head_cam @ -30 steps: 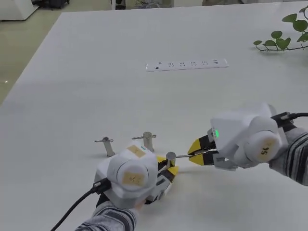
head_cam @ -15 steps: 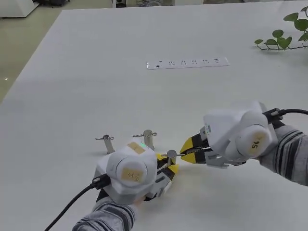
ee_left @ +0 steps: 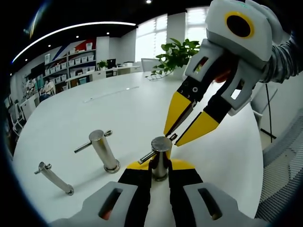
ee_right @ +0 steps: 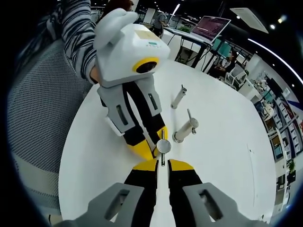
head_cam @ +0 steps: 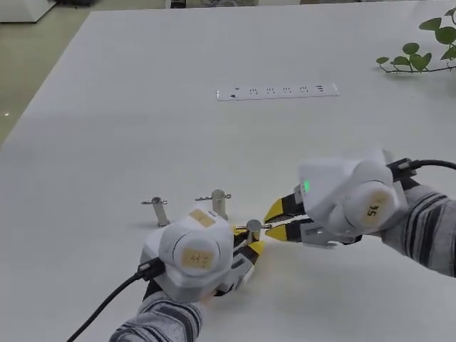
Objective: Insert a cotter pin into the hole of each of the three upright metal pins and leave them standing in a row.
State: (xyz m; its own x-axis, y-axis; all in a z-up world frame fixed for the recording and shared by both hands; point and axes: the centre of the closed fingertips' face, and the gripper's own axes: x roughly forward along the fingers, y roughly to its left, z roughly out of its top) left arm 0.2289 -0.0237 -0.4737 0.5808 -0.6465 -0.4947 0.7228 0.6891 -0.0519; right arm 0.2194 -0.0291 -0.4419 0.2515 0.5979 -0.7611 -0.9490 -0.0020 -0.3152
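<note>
Since the first pin [head_cam: 158, 211] and second pin [head_cam: 219, 204] are each seen upright on the bench [head_cam: 142, 128] with a cotter pin [ee_left: 85, 146] through the head, two of the three insertions are judged done. The third pin [ee_left: 161, 158] is clamped near its base by the left tongs [ee_left: 161, 174], drawn narrow around it, just beside the second pin. The last cotter pin [ee_left: 147, 156] is pinched at the tips of the right tongs [ee_left: 178, 135] and is threaded partway through the hole, one end being shown past the far side. What is left, by this judgement, is for it to be pushed home and released, and the third pin let go standing in the row.
</note>
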